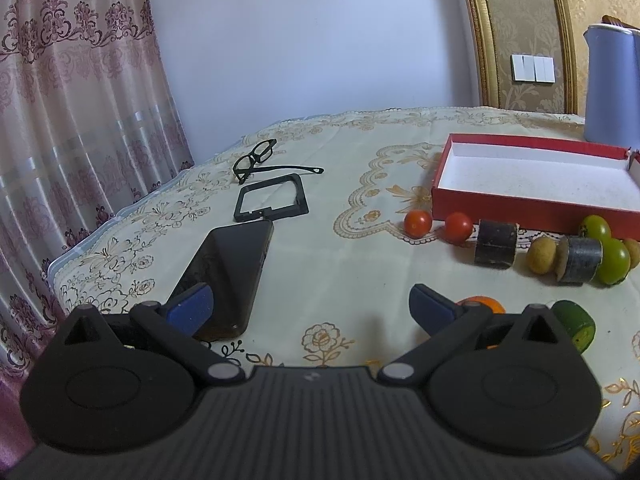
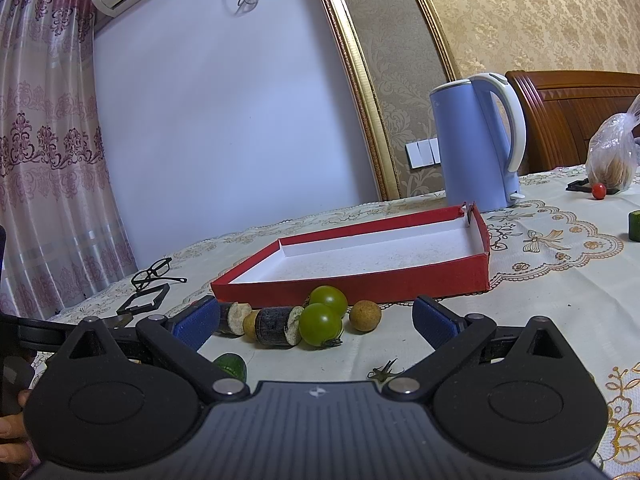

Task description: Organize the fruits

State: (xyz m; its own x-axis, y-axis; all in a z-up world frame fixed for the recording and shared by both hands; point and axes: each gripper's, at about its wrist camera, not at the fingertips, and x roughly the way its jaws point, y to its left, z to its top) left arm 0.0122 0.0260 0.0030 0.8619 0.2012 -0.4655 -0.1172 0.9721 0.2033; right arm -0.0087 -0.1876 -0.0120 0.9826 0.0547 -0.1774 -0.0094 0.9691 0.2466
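Both the left gripper and right gripper hang spread wide and empty over the tablecloth. The fruits lie just beside the red box.

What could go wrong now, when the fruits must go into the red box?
1. The green tomatoes and the round brown fruit lie loose in front of the red box; the open right claw may nudge them and they could roll.
2. The open left claw is close to the phone and may bump it.
3. The kettle stands just behind the box; a high swing could hit it.
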